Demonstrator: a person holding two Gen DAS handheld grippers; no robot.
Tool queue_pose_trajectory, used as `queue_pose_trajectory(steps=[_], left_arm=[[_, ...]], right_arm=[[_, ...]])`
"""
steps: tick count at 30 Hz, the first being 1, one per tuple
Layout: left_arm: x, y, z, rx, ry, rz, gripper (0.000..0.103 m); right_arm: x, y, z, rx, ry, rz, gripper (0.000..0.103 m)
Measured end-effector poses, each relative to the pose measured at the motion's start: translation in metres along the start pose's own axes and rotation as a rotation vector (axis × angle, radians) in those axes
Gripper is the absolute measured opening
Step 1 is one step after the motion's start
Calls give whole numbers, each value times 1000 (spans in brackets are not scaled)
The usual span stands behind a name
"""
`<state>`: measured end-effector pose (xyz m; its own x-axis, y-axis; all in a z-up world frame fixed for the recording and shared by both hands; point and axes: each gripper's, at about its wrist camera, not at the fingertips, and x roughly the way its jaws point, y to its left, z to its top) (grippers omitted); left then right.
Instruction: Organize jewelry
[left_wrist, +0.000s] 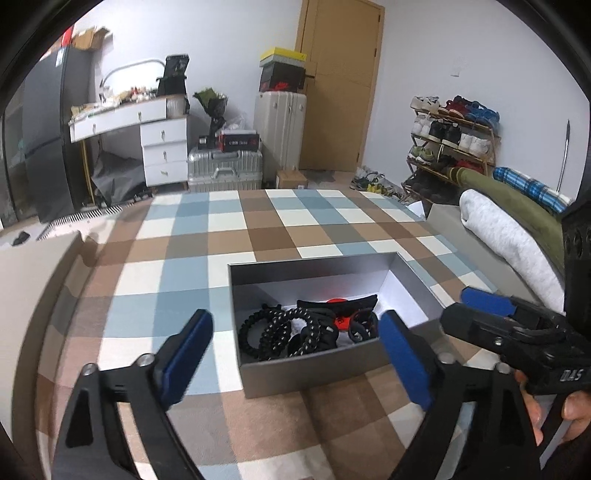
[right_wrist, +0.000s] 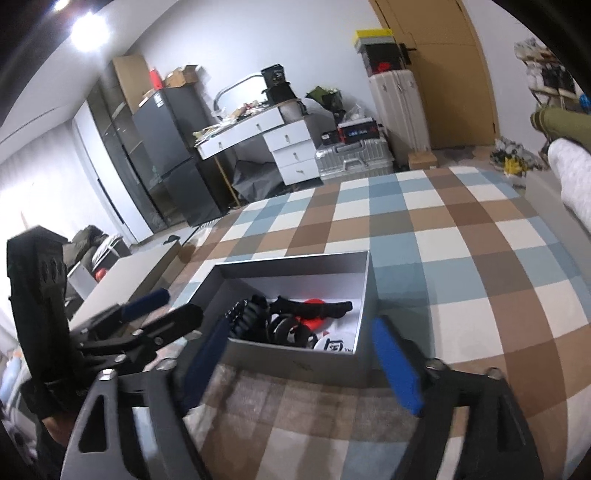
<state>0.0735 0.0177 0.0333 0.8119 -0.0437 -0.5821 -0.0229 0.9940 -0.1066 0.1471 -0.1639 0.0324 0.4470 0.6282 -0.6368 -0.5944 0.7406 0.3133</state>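
Hair ties inside grey box

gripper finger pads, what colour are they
Blue pads on black fingers, clearest in the left wrist view.

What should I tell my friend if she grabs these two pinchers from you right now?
Left gripper: open, holding nothing, in front of the near wall of the box.
Right gripper: open, holding nothing, also just short of the box.
Grey box: open, no lid on it, sitting on the checked cover.
Inside: black hair ties, a black clip and something red, all in one pile.
Done: these pieces are in the box.
Left: no loose pieces show outside the box; the pile itself is unsorted, so tidying it may be next.
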Motion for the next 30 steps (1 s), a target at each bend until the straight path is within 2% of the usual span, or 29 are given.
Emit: queue_pose_trajectory(steps=[3, 21, 30], left_arm=[[-6, 2, -4, 2, -25, 14, 102], [-20, 24, -32, -59, -62, 34, 102], [-22, 16, -36, 6, -108, 39, 102]], right_arm=[[-4, 6, -2, -39, -26, -6, 103], [-9, 29, -28, -250, -108, -50, 103], [-12, 27, -36, -247, -135, -37, 103]])
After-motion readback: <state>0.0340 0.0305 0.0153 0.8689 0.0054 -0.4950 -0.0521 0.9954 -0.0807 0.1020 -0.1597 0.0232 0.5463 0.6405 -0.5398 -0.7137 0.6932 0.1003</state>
